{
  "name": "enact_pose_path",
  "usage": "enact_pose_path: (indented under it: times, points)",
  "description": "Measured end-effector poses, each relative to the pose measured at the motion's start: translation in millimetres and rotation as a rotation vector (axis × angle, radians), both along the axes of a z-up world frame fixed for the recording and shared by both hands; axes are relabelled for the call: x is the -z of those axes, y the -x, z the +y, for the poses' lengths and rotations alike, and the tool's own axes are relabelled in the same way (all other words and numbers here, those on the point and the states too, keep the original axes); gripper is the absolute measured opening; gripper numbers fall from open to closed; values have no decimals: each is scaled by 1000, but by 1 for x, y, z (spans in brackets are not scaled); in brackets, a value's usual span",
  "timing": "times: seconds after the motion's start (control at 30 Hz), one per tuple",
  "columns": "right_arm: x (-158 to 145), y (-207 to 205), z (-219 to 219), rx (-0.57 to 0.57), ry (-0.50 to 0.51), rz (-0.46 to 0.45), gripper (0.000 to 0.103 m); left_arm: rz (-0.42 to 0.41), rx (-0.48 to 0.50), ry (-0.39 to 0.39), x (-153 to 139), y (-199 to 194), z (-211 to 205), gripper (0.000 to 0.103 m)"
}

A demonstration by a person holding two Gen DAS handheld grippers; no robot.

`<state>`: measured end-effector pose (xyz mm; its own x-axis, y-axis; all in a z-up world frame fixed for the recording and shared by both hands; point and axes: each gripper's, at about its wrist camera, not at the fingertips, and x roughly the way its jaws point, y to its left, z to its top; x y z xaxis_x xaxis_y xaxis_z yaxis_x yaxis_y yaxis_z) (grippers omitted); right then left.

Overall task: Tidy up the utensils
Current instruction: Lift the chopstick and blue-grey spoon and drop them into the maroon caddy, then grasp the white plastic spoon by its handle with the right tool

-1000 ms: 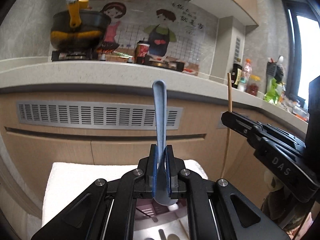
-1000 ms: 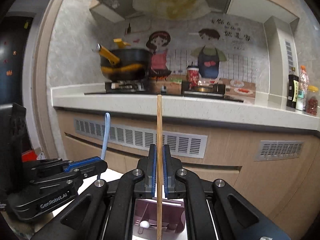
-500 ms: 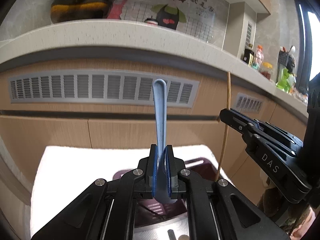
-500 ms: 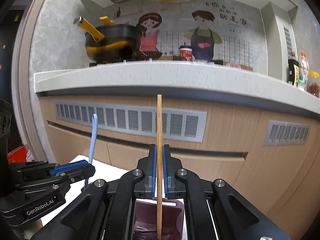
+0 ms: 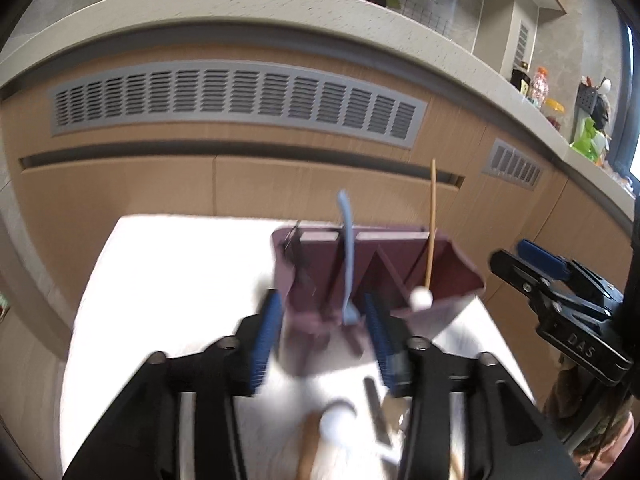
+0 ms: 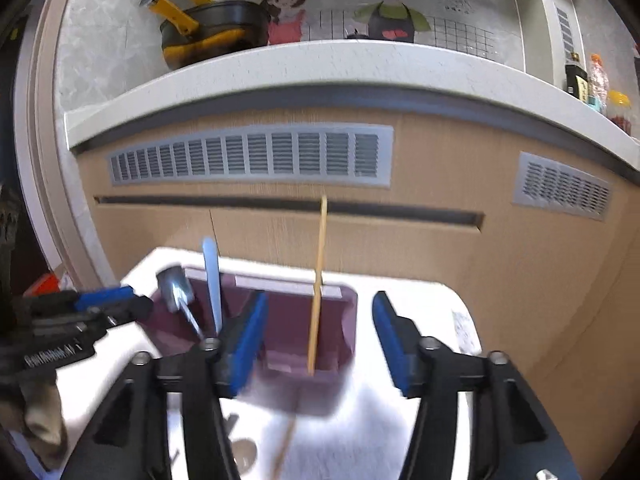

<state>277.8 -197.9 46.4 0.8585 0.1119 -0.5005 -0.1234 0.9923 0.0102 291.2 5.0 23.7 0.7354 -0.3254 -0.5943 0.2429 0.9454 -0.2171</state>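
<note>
A maroon utensil holder (image 5: 400, 268) (image 6: 296, 320) stands on a white towel. A light blue spoon (image 5: 347, 256) (image 6: 212, 280) stands in its middle compartment, handle up. A wooden chopstick (image 5: 430, 224) (image 6: 318, 280) stands in the right compartment. A metal spoon (image 6: 176, 288) leans in the left compartment. My left gripper (image 5: 324, 336) is open and empty just in front of the holder. My right gripper (image 6: 318, 344) is open and empty around the chopstick's compartment; it also shows in the left wrist view (image 5: 560, 292).
The white towel (image 5: 180, 272) (image 6: 400, 432) covers a small table below wooden cabinets with grey vents (image 5: 240, 100). More utensils (image 5: 340, 424) lie blurred on the towel near the front, among them a white ball-ended one and a wooden stick (image 6: 284, 448).
Both grippers have opened and let go: the blue spoon and the chopstick now stand in the holder. Both views have tilted down toward the holder.
</note>
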Motion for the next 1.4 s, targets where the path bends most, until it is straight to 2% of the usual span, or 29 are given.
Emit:
enact_pose_path:
  times: [0.07, 0.13, 0.23, 0.3, 0.4, 0.53, 0.57, 0.6, 0.63, 0.73, 0.83, 0.9, 0.97, 1.03, 1.1, 1.23, 1.4]
  points:
    - [6, 13, 1, 7, 27, 14, 64, 14, -9, -8, 5, 13, 6, 53]
    - [13, 27, 3, 6, 46, 41, 74, 29, -24, -16, 10, 27, 13, 62]
    - [21, 45, 8, -3, 66, 75, 87, 51, -49, -20, 16, 46, 22, 67]
    - [29, 58, 15, -19, 94, 95, 89, 70, -60, -22, 21, 57, 27, 69]
    - [41, 68, 28, -35, 147, 138, 91, 108, -84, -36, 31, 72, 34, 79]
    - [62, 79, 44, -66, 209, 199, 92, 131, -119, -61, 40, 86, 44, 80]
    - [65, 81, 46, -74, 219, 206, 94, 141, -127, -60, 43, 89, 47, 80]
    - [68, 83, 50, -86, 231, 216, 101, 147, -134, -61, 45, 91, 50, 82]
    - [70, 84, 53, -99, 239, 225, 102, 156, -143, -69, 48, 93, 53, 86]
    - [71, 87, 59, -158, 210, 239, 102, 156, -167, -84, 51, 96, 59, 88]
    - [70, 80, 64, -260, 102, 263, 102, 162, -179, -73, 52, 97, 65, 88]
    - [72, 69, 71, -325, 69, 281, 102, 174, -188, -68, 53, 97, 69, 88]
    - [77, 57, 79, -357, 74, 309, 95, 182, -203, -63, 54, 97, 73, 91]
    - [83, 41, 91, -371, 106, 340, 72, 185, -220, -55, 54, 97, 79, 92]
    - [91, 27, 103, -398, 134, 379, 62, 188, -232, -40, 55, 95, 85, 92]
    - [106, 7, 121, -412, 143, 438, 55, 195, -246, -13, 57, 94, 94, 93]
    - [109, 0, 126, -427, 90, 482, 54, 203, -238, 2, 60, 93, 96, 94]
